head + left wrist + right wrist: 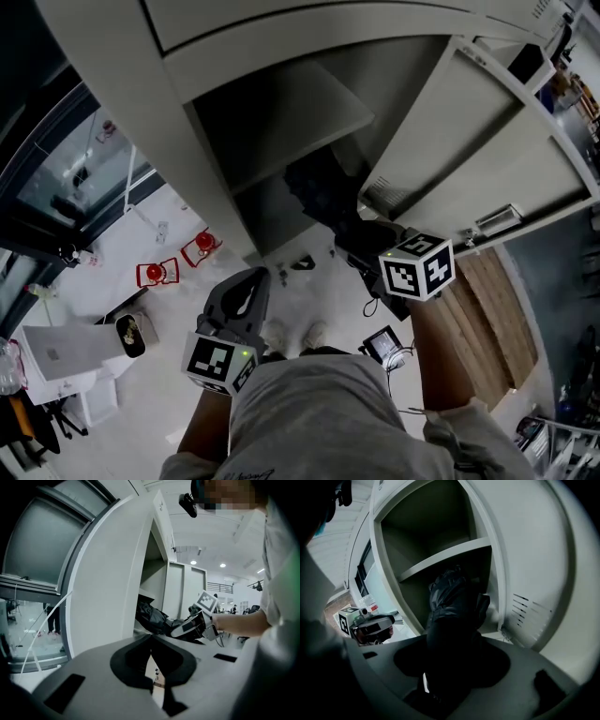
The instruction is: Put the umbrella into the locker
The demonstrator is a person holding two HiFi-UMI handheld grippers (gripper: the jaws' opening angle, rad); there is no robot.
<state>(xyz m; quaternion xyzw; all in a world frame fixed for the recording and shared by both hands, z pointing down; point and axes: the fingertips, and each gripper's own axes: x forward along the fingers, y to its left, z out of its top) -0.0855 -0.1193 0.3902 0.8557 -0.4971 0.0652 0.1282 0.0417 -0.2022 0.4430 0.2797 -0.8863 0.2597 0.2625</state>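
Observation:
A black folded umbrella (314,192) pokes into the open white locker (281,122), its front end under the shelf (445,557). My right gripper (352,239) is shut on the umbrella's near end, just outside the opening. In the right gripper view the umbrella (452,602) fills the space between the jaws of the right gripper (450,667). My left gripper (246,281) hangs lower and to the left of the locker, shut on nothing. From the left gripper (151,644) I see the umbrella (152,616) and the right gripper (180,627) at the locker mouth.
The locker door (487,141) stands open on the right. Two red objects (157,273) and a white box (66,352) sit on the floor at left, beside a glass wall (56,178). A wooden panel (487,309) lies at right.

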